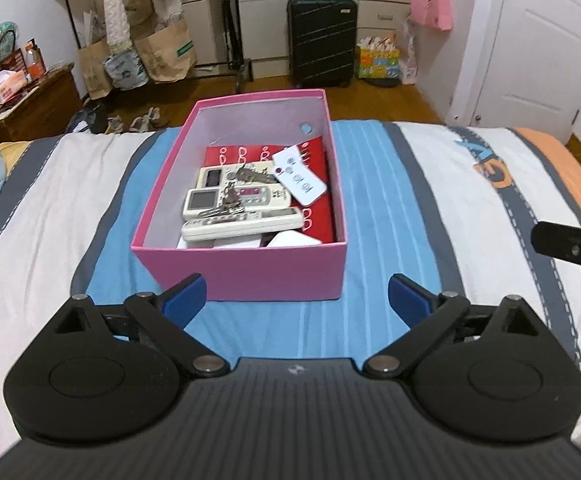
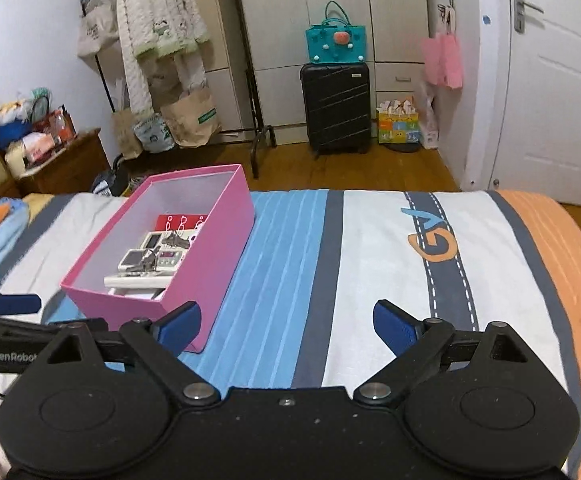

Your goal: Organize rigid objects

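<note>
A: The left gripper (image 1: 296, 300) has its blue pads spread wide and nothing between them; it tilts down at the bed, hanging just short of the near wall of the pink box (image 1: 242, 268) at the centre of its view.

B: And the right gripper (image 2: 286, 326)?

A: It is spread wide too and empty, angled down over the striped bedspread (image 2: 370, 260), with the box left of centre in its view.

B: What does the box hold?

A: Three pale remote controls (image 1: 242, 222) lie stacked on a red booklet (image 1: 318, 152), bunches of keys (image 1: 252, 176) rest on them, and a flat white remote (image 1: 300, 180) leans at the right side.
</note>
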A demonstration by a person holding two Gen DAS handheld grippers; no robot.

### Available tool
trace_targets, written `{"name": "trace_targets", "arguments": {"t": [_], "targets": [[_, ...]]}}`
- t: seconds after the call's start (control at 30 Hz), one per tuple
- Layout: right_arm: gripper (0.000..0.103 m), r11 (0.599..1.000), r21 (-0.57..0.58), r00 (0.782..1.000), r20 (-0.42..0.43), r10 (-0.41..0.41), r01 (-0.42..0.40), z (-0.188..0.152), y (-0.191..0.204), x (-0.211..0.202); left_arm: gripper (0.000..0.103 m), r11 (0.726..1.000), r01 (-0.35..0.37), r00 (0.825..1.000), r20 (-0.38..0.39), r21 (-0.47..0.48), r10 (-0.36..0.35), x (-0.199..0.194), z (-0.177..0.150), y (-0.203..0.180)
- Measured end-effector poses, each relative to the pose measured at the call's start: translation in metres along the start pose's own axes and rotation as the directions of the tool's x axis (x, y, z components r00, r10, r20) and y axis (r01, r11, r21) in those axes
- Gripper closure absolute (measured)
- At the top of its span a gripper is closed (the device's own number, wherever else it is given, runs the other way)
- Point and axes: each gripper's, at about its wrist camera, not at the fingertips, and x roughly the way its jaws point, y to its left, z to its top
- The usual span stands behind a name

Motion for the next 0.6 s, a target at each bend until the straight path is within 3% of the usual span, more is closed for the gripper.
{"name": "trace_targets", "arguments": {"t": [0.17, 0.6], "targets": [[0.008, 1.000, -0.023, 1.000, -0.003, -0.001, 0.001, 0.002, 0.009, -0.005, 0.004, 1.000, -0.012, 0.999, -0.037, -0.016, 0.012, 0.001, 0.001, 0.003], [0.008, 0.997, -0.048, 0.999, 0.002, -0.054, 0.054, -0.003, 0.016, -0.007, 0.004, 1.000, -0.005, 1.000, -0.030, -0.028, 0.004, -0.002, 0.001, 0.009]]}}
